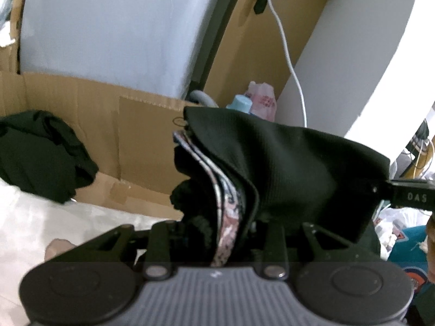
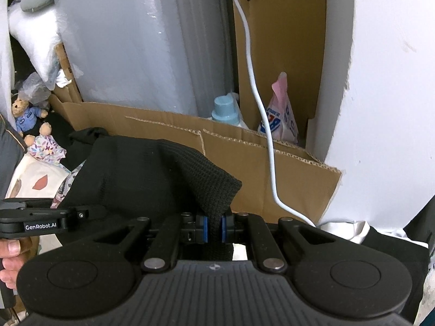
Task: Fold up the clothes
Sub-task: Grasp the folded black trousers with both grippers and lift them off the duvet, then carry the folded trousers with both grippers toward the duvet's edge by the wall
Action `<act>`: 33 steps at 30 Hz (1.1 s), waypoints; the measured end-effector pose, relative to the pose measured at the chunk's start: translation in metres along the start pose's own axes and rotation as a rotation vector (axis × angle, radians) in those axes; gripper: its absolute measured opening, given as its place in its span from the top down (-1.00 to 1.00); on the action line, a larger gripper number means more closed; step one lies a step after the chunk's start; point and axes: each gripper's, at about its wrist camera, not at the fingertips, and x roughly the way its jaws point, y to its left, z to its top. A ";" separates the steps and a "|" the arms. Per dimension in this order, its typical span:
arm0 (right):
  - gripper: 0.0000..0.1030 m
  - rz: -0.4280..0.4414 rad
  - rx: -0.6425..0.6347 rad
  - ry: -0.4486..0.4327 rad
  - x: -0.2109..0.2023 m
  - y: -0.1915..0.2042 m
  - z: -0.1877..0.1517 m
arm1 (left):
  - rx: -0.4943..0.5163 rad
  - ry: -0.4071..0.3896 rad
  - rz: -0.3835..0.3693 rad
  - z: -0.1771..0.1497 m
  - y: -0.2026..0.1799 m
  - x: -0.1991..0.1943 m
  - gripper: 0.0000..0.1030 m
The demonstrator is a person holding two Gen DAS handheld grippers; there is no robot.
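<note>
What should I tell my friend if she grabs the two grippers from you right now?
Left gripper: shut on a thick bunch of the black garment with its patterned trim.
Right gripper: shut on the garment's other end, blue pads pinching the knit.
The garment hangs between both grippers, lifted in front of the cardboard box.
Another dark garment lies unfolded to the left.
Done: picked up. Left: lay it down, fold it, then the other one.
</note>
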 end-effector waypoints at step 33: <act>0.82 0.075 -0.105 -0.089 -0.147 0.070 0.025 | -0.111 -0.097 0.132 -0.016 -0.050 -0.187 0.32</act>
